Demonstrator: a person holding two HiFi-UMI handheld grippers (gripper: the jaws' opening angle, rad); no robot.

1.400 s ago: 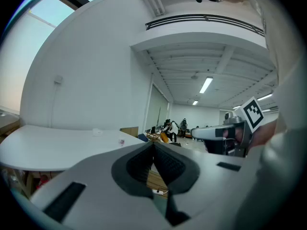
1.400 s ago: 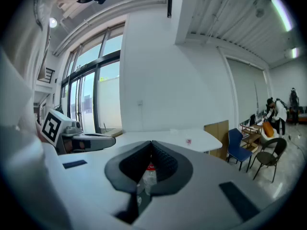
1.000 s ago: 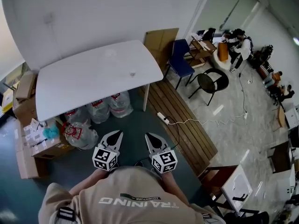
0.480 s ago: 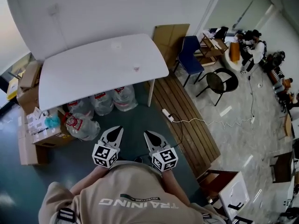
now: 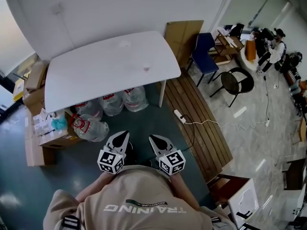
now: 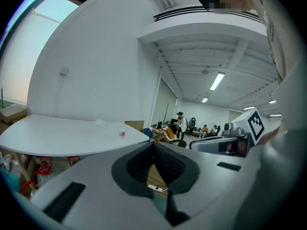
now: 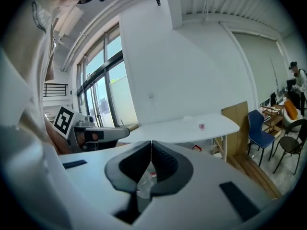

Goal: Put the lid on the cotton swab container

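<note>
A small clear cotton swab container (image 5: pixel 146 69) with a red label stands on the white table (image 5: pixel 91 80), toward its right end. A pale lid-like piece (image 5: pixel 124 44) lies farther back on the table. My left gripper (image 5: pixel 123 136) and right gripper (image 5: pixel 153 139) are held close to my chest, well short of the table, both shut on nothing. The left gripper view shows the jaws (image 6: pixel 153 145) closed, with the container (image 6: pixel 122 134) tiny in the distance. In the right gripper view the jaws (image 7: pixel 151 143) are also closed, and the container (image 7: pixel 201 126) sits far off on the table.
Large water bottles (image 5: pixel 112 103) lie under the table. Cardboard boxes (image 5: pixel 41 138) stack at the left. A power strip (image 5: pixel 180 116) with its cable lies on the wooden floor strip. A blue chair (image 5: pixel 205 56) and a black chair (image 5: pixel 236 83) stand at the right, with people (image 5: pixel 273 47) beyond.
The table has shifted right and slightly down in the head view as my head moved. Both grippers stay shut in front of my chest.
</note>
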